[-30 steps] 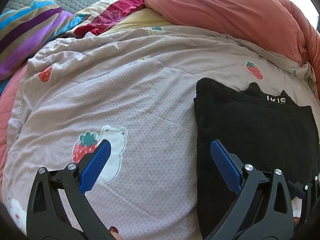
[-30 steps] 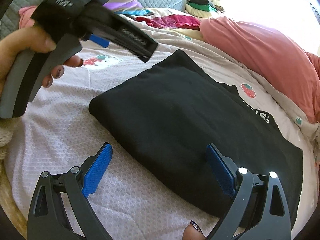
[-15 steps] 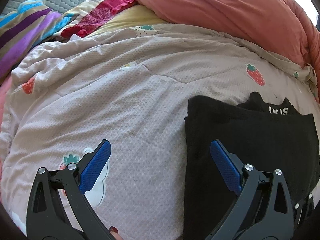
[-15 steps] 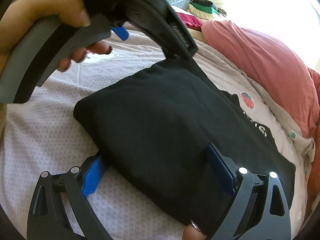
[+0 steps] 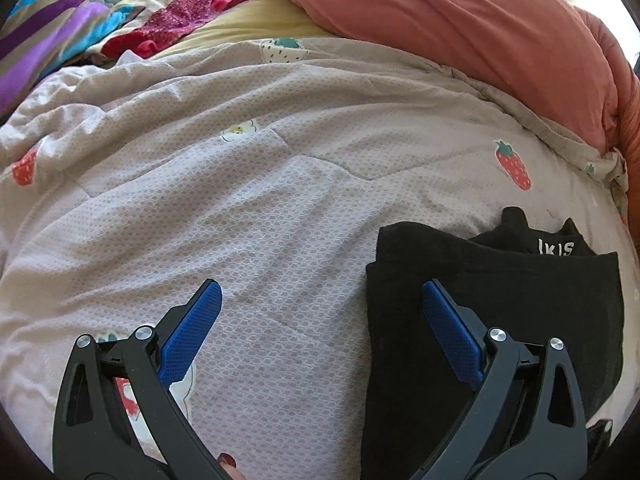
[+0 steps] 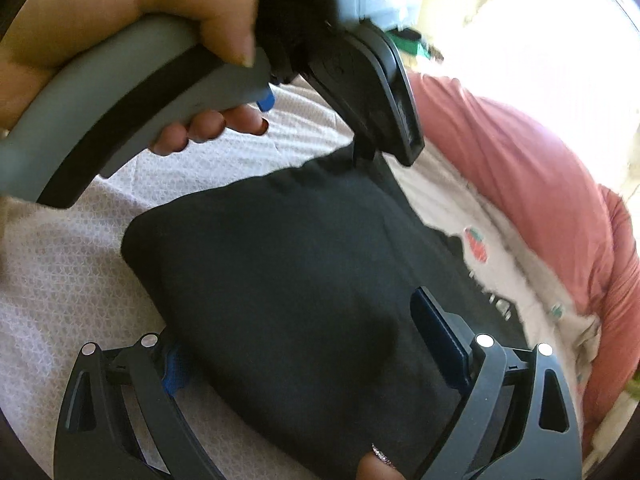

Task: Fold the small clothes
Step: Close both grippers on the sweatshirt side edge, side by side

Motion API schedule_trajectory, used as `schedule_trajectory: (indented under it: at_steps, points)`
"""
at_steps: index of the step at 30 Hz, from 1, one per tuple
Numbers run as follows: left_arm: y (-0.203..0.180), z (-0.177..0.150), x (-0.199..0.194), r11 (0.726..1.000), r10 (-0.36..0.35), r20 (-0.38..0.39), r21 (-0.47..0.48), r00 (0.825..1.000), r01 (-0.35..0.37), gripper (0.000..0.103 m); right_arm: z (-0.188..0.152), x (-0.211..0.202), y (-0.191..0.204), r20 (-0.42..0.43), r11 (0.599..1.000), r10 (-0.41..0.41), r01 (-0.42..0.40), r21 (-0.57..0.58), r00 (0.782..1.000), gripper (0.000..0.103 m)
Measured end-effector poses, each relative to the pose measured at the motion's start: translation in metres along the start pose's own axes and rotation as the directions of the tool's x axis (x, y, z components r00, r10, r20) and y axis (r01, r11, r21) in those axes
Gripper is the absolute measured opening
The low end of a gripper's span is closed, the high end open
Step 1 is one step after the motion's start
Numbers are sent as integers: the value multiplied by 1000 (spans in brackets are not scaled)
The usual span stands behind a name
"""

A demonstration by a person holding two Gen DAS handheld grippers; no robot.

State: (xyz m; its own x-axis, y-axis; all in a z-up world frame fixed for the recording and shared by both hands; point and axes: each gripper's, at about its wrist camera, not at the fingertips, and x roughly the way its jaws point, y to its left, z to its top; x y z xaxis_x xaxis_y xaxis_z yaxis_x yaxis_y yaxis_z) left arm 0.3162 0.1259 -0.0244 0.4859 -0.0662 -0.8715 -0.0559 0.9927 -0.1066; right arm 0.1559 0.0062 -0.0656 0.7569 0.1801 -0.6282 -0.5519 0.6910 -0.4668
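Right wrist view: my right gripper has slid around the folded black garment's near edge, jaws closing, not yet pinching, ready for another fold.

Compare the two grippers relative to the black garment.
The right gripper straddles the folded black garment, one finger slid beneath its edge, its jaws closing. The left gripper holds nothing, one finger over the quilt, the other over the garment's edge. Both have blue pads.
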Motion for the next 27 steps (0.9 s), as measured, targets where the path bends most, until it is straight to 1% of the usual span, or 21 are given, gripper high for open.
schedule_trajectory:
  at_steps: [2,4,7,10,11,12,13,15,16,18,21,24,27]
  points:
    - [5,1,0,1000,-13,-2,-22,1000,13,93,-2,-5,5,13,999,-6,7,-33,1000,83]
    - [7,1,-1,999,-19,-4,-31,1000,19,93,-4,-7,10,19,998,-9,10,-65,1000,83]
    - [5,1,-1,999,-28,-4,-26,1000,28,93,-4,-5,10,17,997,-9,10,-73,1000,82]
    - [1,0,0,999,-38,-10,-14,999,38,93,-1,-1,8,25,997,2,0,-75,1000,78]
    - [0,0,1,999,-39,-12,-13,999,38,93,-1,-2,9,27,997,10,-8,-73,1000,70]
    - [0,0,1,999,-41,-12,-12,999,41,93,-1,-1,9,30,997,17,-14,-74,999,60]
    - [-1,0,1,999,-51,-13,-11,999,50,93,0,-1,8,36,997,19,-16,-77,999,55]
    - [-1,-1,2,998,-61,-17,-17,998,60,93,-1,-8,7,67,997,18,-14,-72,998,35]
    - [-2,-1,3,997,-69,-21,-24,997,68,93,-1,-13,5,81,998,14,-9,-63,997,31]
    - [-4,-2,3,995,-101,-29,-32,994,100,93,-4,-19,-3,108,1000,9,-7,-23,994,18]
    - [-9,-3,3,989,-141,-37,-40,989,139,93,-7,-29,-19,138,998,21,-29,60,990,13]
    - [-16,-4,2,984,-177,-45,-36,983,175,93,-10,-39,-33,165,990,18,-41,139,986,12]
    - [-21,-8,5,975,-216,-51,-52,975,214,93,-14,-47,-40,176,982,25,-57,182,984,12]
